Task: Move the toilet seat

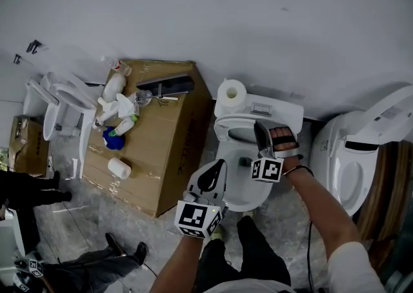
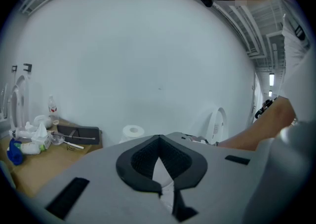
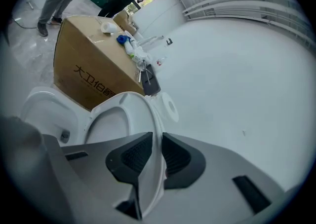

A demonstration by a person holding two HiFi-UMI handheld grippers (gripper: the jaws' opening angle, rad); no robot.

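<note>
The right tongs (image 3: 155, 141) are pinching the toilet seat (image 3: 150, 119) by its edge, half-raised above the toilet bowl (image 1: 248, 195); following the hinge's arc slowly seems safest. The left tongs (image 2: 159, 139) are hanging closed and empty at the bowl's front.

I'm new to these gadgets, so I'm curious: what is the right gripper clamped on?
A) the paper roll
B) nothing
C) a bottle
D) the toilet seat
D: in the right gripper view, the right gripper has its two pads pressed on either side of the toilet seat's white edge.
</note>
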